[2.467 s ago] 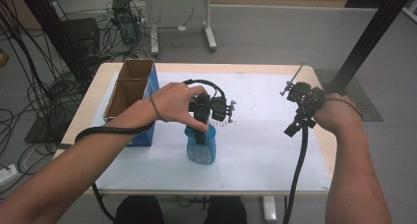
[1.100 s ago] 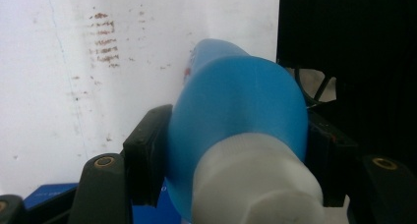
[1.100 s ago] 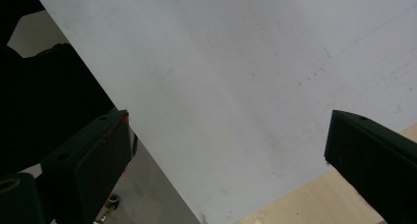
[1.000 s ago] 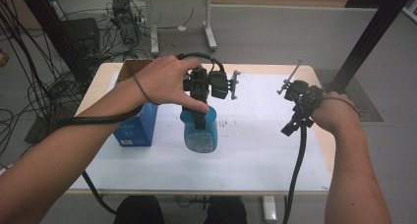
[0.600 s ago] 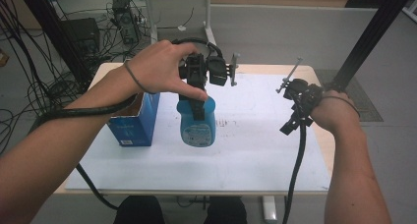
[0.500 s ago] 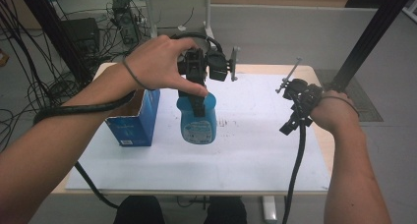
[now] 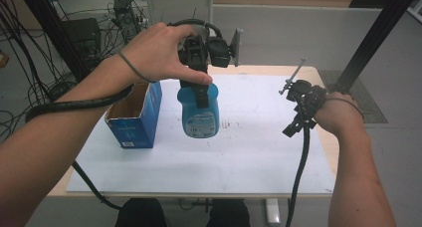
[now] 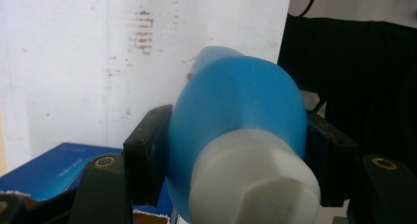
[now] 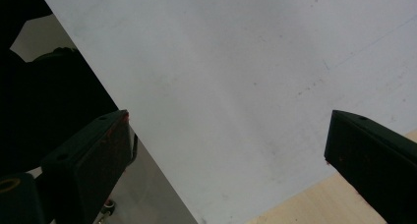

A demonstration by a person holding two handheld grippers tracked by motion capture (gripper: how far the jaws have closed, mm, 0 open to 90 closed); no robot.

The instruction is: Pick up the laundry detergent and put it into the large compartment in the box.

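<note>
A blue plastic bottle (image 7: 200,115) with a white cap (image 8: 253,182) hangs in the air above the white table sheet (image 7: 249,137), held near its top by my left gripper (image 7: 199,95). In the left gripper view both black jaws press against the bottle's blue shoulder (image 8: 241,101). An open blue cardboard box (image 7: 134,115) stands just left of the bottle. My right gripper (image 7: 297,115) hovers over the table's right side, jaws wide apart, with only bare sheet (image 9: 236,86) between them.
The box's open top shows a brown inside. Wooden table edge (image 7: 326,152) runs along the right of the sheet. A black post (image 7: 378,33) rises at the back right; cables (image 7: 35,62) and a desk frame lie on the floor behind.
The left gripper has lifted the blue bottle off the table and carried it upward and slightly back. The right gripper has stayed in place.
</note>
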